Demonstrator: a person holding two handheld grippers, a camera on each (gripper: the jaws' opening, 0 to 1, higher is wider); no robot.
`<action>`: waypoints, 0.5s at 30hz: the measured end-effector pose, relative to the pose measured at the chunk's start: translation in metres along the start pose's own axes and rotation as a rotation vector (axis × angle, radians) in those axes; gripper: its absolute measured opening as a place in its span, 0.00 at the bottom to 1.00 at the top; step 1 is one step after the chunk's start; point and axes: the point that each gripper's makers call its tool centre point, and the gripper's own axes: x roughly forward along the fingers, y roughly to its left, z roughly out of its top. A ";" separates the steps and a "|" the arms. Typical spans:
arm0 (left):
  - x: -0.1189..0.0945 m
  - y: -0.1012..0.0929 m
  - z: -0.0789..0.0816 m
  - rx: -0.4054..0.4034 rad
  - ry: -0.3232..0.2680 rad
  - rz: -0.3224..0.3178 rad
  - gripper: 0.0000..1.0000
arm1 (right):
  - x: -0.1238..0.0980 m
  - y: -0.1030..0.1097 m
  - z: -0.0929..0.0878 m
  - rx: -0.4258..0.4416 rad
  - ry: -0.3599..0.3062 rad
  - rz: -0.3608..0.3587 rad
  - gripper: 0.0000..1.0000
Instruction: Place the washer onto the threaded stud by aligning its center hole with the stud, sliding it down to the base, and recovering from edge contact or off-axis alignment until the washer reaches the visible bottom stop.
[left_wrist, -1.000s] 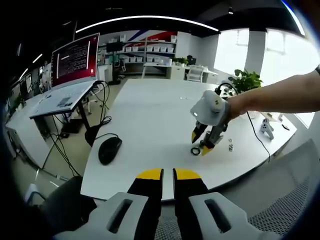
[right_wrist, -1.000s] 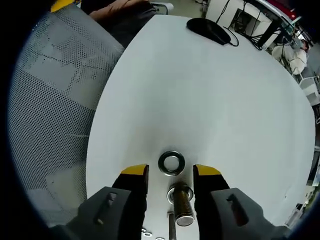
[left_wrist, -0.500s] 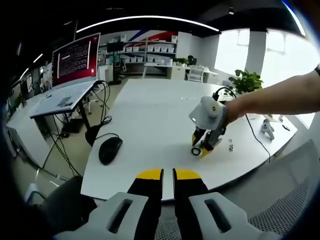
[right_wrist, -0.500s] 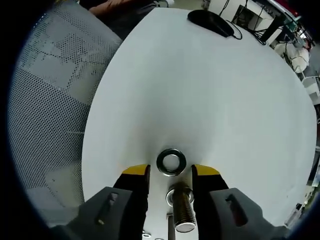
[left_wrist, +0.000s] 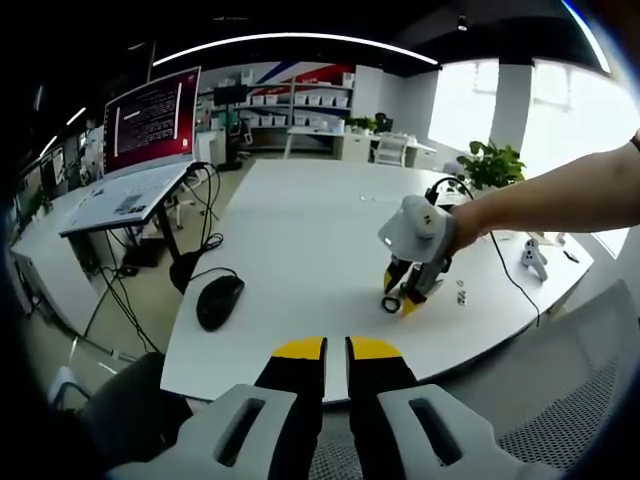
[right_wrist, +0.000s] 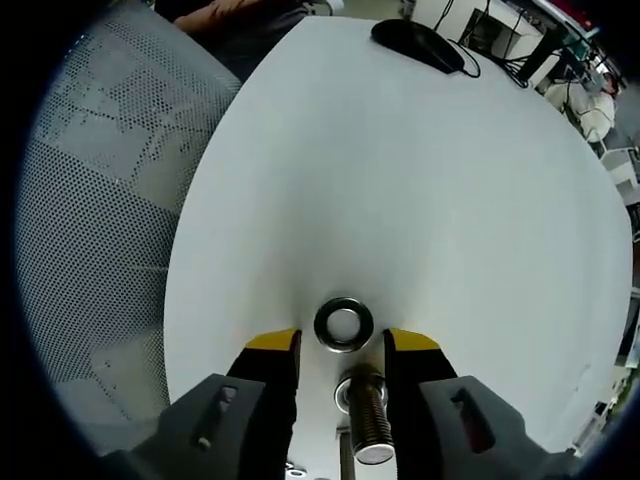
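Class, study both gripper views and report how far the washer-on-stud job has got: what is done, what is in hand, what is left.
Done: nothing yet; the washer lies flat on the white table, off the threaded stud. In hand: the right gripper hangs open over the table, its yellow tips either side of the washer, the stud standing between its jaws nearer the camera. The left gripper is shut and idle. Left: grip, align, slide down.

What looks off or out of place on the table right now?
Nothing stands out. The washer lies flat on the white table just ahead of the open right gripper; the threaded stud stands between its jaws, still bare.
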 end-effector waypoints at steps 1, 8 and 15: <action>0.000 0.000 0.000 0.000 0.000 0.000 0.05 | 0.000 0.000 0.000 0.002 -0.003 0.000 0.36; 0.000 0.000 0.000 0.001 -0.001 -0.005 0.05 | 0.000 0.006 0.002 -0.043 0.014 0.003 0.30; 0.000 -0.001 0.000 0.003 0.002 -0.006 0.05 | 0.001 0.006 0.005 -0.051 -0.001 0.004 0.25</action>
